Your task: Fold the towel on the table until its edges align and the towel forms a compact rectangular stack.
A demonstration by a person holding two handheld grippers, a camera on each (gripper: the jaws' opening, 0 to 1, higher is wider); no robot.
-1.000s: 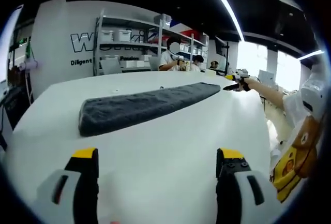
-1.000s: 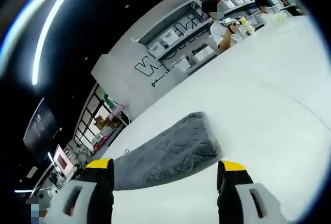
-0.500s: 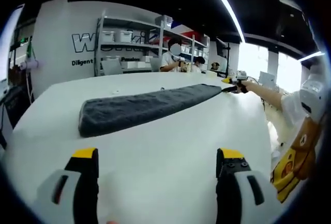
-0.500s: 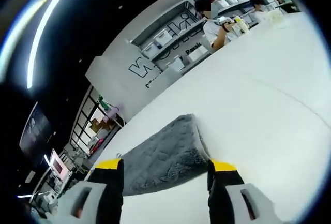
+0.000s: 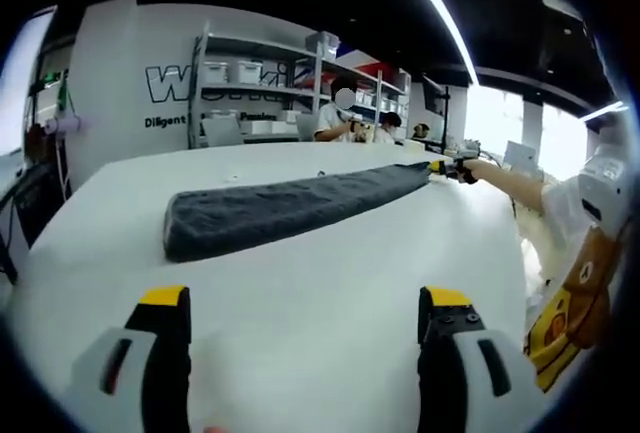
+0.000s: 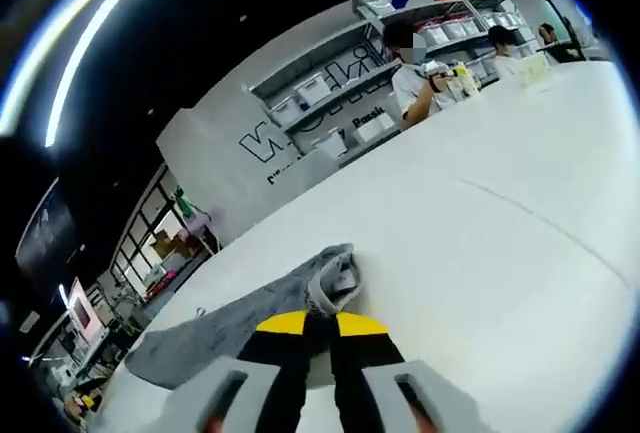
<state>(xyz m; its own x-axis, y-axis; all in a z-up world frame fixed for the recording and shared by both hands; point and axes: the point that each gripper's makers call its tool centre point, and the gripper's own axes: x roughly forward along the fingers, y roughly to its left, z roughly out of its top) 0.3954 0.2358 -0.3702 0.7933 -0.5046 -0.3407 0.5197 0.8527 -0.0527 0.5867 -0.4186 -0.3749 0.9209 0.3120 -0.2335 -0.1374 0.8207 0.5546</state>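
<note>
Across the middle of the white surface point(image 5: 330, 283) lies the grey towel point(image 5: 290, 208), folded into a long narrow strip that runs from its blunt near end on the left of the left gripper view out toward the far right edge. And there at that far end is the right claw point(image 5: 447, 165), held out on a person's arm point(image 5: 510, 181), right at the towel's tip. Switch to the right gripper view: the right claw point(image 6: 320, 321) has its yellow-tipped jaws pressed together on the towel point(image 6: 250, 313), pinching the end so the fabric bunches up in a small curl just above the tips, while the rest of the strip trails away to the lower left across the surface point(image 6: 500, 233). Back on the left side, the left claw point(image 5: 303, 298) hovers over bare surface near the close edge, jaws spread wide, nothing between them, well apart from the towel. Behind the surface stand shelves point(image 5: 260, 83) with white boxes, and people point(image 5: 345, 123) sit beyond the far edge.
</note>
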